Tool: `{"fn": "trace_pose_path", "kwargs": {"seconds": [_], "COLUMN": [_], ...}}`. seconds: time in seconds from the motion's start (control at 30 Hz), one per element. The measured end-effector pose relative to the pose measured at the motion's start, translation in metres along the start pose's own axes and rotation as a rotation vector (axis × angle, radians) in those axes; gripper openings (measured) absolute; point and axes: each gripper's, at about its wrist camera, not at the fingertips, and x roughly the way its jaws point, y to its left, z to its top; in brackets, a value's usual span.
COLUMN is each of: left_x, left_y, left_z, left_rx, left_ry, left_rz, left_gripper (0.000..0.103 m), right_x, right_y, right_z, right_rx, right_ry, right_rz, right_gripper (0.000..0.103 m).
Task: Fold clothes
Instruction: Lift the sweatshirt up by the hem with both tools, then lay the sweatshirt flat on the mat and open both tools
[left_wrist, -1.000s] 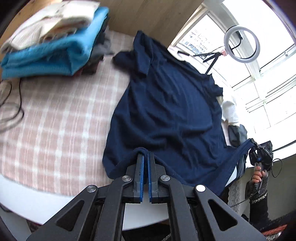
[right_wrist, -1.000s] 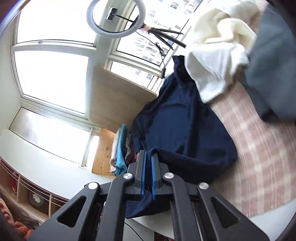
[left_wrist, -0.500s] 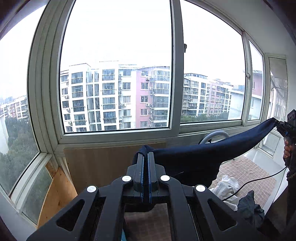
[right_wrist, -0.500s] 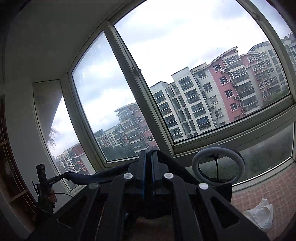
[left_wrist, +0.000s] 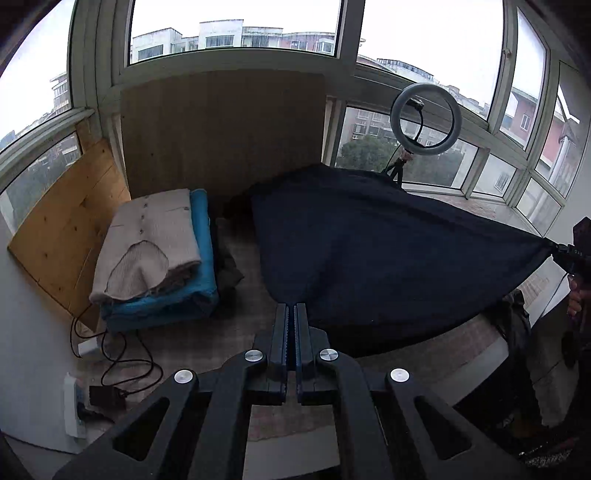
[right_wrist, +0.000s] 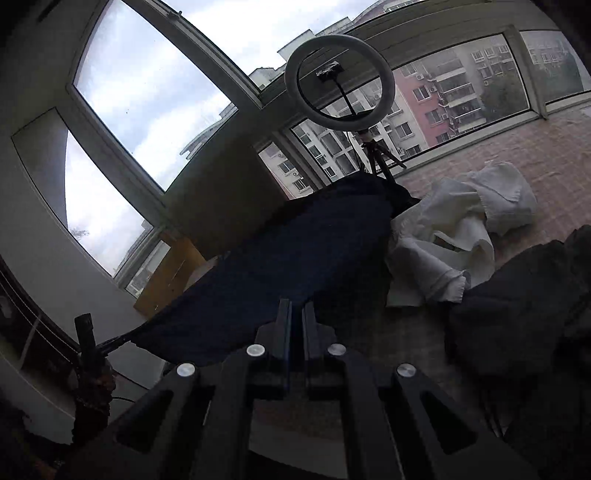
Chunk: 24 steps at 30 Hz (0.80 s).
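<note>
Left wrist view: the left tool (left_wrist: 290, 308) is closed on one corner of the navy garment (left_wrist: 369, 254). The cloth is spread out in the air above the checked worktop (left_wrist: 229, 339), and its far end seems to rest near the window. At 3 o'clock the right tool (left_wrist: 570, 254) pinches the other corner, with a hand (left_wrist: 576, 299) below it. At 9 o'clock there is a stack of folded clothes (left_wrist: 155, 258), a beige knit on top of a blue piece.

Judgement: the garment is stretched between both tools, so the step in hand is the spreading before a fold. The next move calls for lowering both corners evenly, so that the cloth lands flat and free of the stack.

Right wrist view: the right tool (right_wrist: 295, 317) is closed on the same navy garment (right_wrist: 280, 266), and the left tool (right_wrist: 110, 341) shows at 8 o'clock. Only this view shows a crumpled white garment (right_wrist: 461, 236) at 2 o'clock and a dark grey garment (right_wrist: 535, 295) at 3 o'clock, both lying unfolded on the worktop. It does not show the folded stack. The ring light (right_wrist: 338, 83) stands at 12 o'clock.
</note>
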Motion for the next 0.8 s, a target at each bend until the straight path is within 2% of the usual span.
{"fn": "trace_pose_path", "kwargs": {"seconds": [0.1,0.17,0.27,0.4,0.57,0.63,0.73,0.8], "left_x": [0.033,0.055,0.088,0.076,0.059,0.041,0.016,0.012], "left_y": [0.011,0.018,0.028,0.018,0.005,-0.007,-0.022,-0.028], "left_z": [-0.062,-0.103,-0.165,-0.167,-0.166,-0.163,-0.163,-0.173], "left_rx": [-0.075,-0.125,-0.199,-0.201,-0.199,-0.164,-0.121,-0.107], "left_ry": [0.115,0.191,0.306,0.267,0.211,0.179,0.146,0.156], "left_rz": [-0.021,-0.034,-0.055,-0.061,-0.068,-0.059,-0.058,-0.053], "left_gripper": [0.002,0.002,0.002,0.002,0.002,0.002,0.002,0.002], "right_x": [0.029,0.048,0.066,0.067,0.049,0.037,0.024,0.017], "right_y": [-0.05,-0.077,-0.1,-0.109,-0.088,-0.072,-0.055,-0.044], "right_z": [-0.071,-0.106,-0.135,-0.139,-0.114,-0.104,-0.102,-0.104], "right_rx": [0.117,0.187,0.204,0.214,0.155,0.126,0.091,0.07], "right_ry": [0.107,0.179,0.241,0.245,0.2,0.182,0.17,0.166], "right_rz": [-0.061,-0.1,-0.165,-0.158,-0.109,-0.094,-0.071,-0.06], "right_gripper": [0.005,0.005,0.005,0.005,0.005,0.005,0.005,0.005]}}
